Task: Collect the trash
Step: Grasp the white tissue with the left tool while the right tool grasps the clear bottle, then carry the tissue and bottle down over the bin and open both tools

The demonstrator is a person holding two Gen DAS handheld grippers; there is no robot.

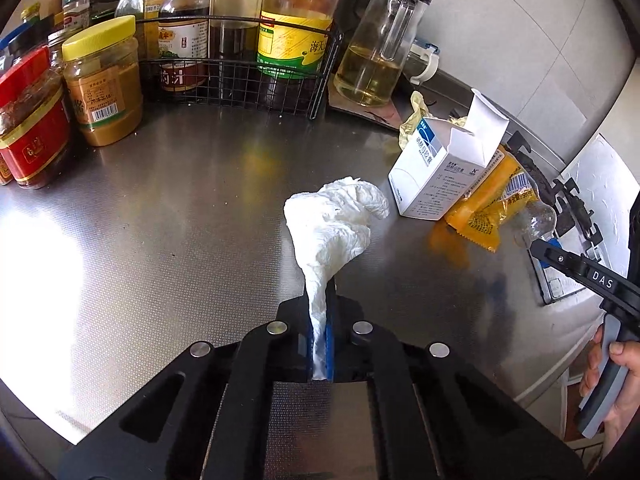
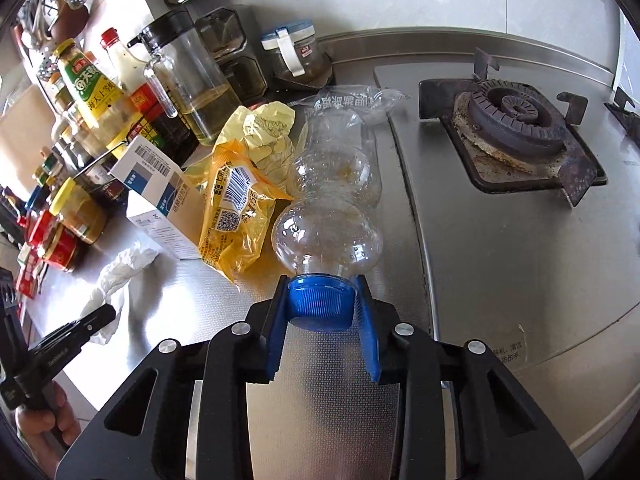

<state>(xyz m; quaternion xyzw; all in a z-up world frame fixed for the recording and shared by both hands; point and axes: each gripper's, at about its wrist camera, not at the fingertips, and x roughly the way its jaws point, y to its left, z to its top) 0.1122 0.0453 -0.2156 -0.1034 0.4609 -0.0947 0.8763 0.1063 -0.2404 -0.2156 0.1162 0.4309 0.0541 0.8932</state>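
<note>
Steel counter point(image 1: 168, 216) fills both views. Only the right wrist view shows the gas burner point(image 2: 516, 120), the spice boxes on the wall and the hanging utensils; only the left wrist view shows the wire rack point(image 1: 240, 76) up close, with the sauce bottles standing in it.

Glass oil jug point(image 1: 384, 40), black lid, part full, stands just beside the rack. Jars at left: yellow lid point(image 1: 102, 80) and red lid point(image 1: 32, 116), barcode readable on the yellow-lid one, Chinese text otherwise.

Trash pile: white carton point(image 1: 436, 172), top flap open, blue logo, fine print too small to read. It touches an orange snack bag point(image 2: 236, 208) with barcode and QR code. Pale yellow crumpled wrapper point(image 2: 268, 124) behind.

Clear plastic bottle point(image 2: 336, 196), empty, lying on its side beside the orange bag, blue ribbed cap toward the camera. Right gripper point(image 2: 322, 300) is clamped on that cap, blue pads on both sides.

Crumpled white tissue point(image 1: 336, 224), near the carton, not touching. Left gripper point(image 1: 320, 336) is pinched tight on its tail. "DAS" is printed on the right gripper's arm in the left view.
</note>
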